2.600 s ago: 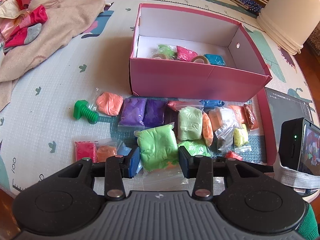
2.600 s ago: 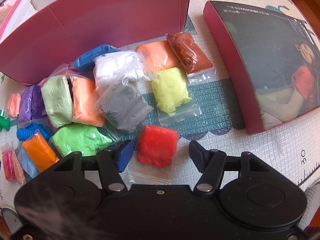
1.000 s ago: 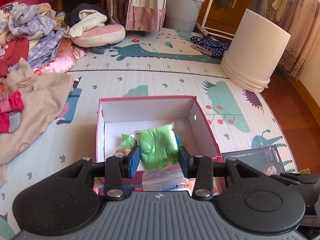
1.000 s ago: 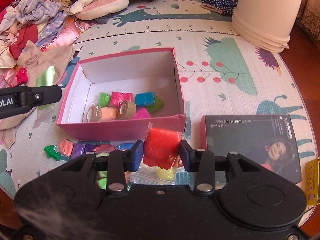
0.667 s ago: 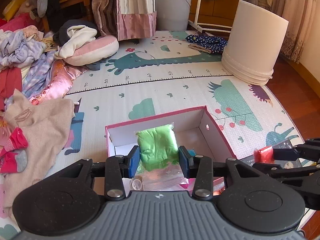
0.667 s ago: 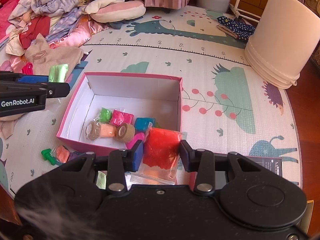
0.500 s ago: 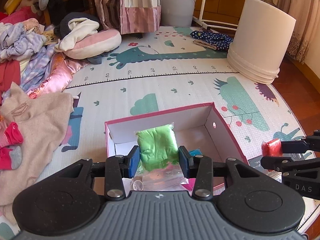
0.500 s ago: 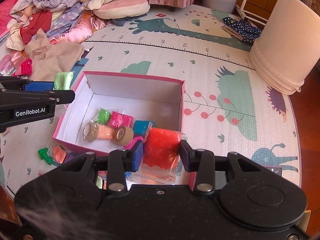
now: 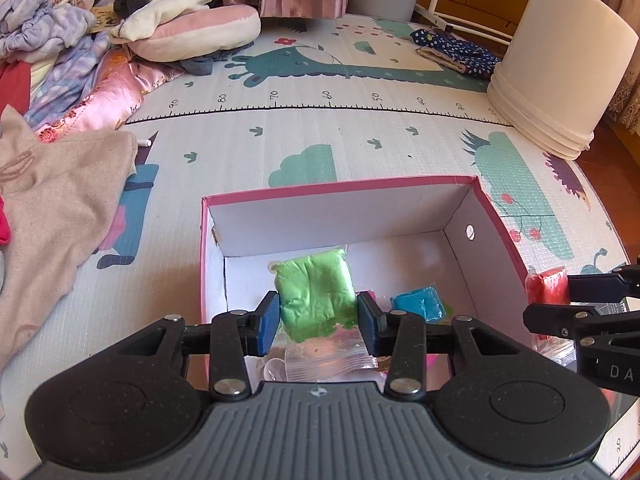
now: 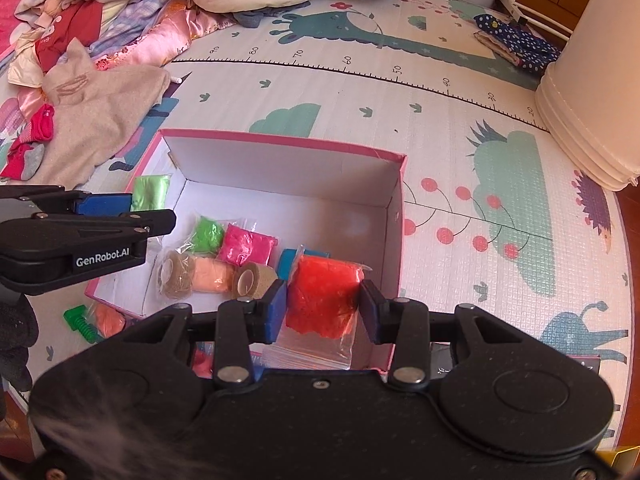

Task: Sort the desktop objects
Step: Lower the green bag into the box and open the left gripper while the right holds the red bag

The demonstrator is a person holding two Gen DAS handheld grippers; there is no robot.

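Observation:
My left gripper (image 9: 318, 318) is shut on a bag of light green clay (image 9: 316, 294) and holds it above the left part of the open pink box (image 9: 340, 190). My right gripper (image 10: 323, 308) is shut on a bag of red clay (image 10: 322, 296) above the box's (image 10: 280, 138) right part. Inside the box lie small bags of green (image 10: 207, 234), pink (image 10: 248, 246), peach (image 10: 211, 276) and blue clay (image 9: 418, 304) and two tan tape rolls (image 10: 254, 282). Each gripper shows at the edge of the other's view.
A green toy bolt (image 10: 80, 322) and an orange clay bag (image 10: 109, 320) lie on the play mat in front of the box. A beige garment (image 9: 48, 196) and a clothes pile lie left. A white bucket (image 9: 560, 76) stands back right.
Both grippers have come lower and closer over the box with their bags still held. The box fills more of both views than half a second ago.

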